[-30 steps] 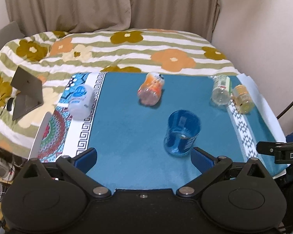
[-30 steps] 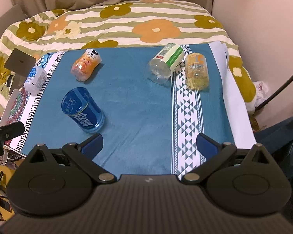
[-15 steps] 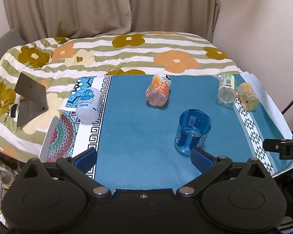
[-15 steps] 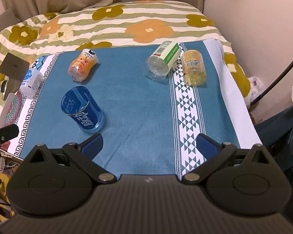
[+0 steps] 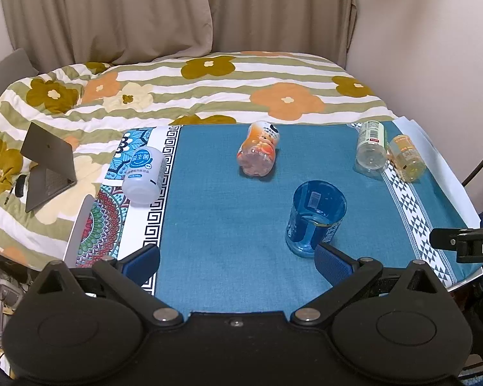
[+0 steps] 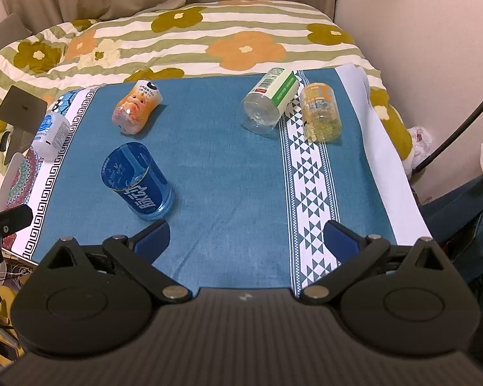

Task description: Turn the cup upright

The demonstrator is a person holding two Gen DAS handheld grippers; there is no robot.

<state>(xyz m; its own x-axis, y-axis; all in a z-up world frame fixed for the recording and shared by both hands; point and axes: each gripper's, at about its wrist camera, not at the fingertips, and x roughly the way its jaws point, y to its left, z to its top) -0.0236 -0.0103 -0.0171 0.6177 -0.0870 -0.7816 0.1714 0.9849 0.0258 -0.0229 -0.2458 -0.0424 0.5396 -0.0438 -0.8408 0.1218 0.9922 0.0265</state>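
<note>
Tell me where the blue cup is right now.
The blue cup stands on the teal cloth just ahead of the left gripper's right finger; the right wrist view shows it at left, near the orange bottle.

Left tongs (image 5: 236, 259) spread wide, empty; blue cup (image 5: 315, 220) standing just beyond right pad (image 5: 333, 262).

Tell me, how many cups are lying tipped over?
4: white cup at the left edge, orange cup far left, clear green-labelled cup beside yellow cup far right. Blue cup stands.

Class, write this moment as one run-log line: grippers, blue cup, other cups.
left gripper: open, empty | right gripper: open, empty | blue cup: upright on cloth | other four cups: lying on their sides
</note>
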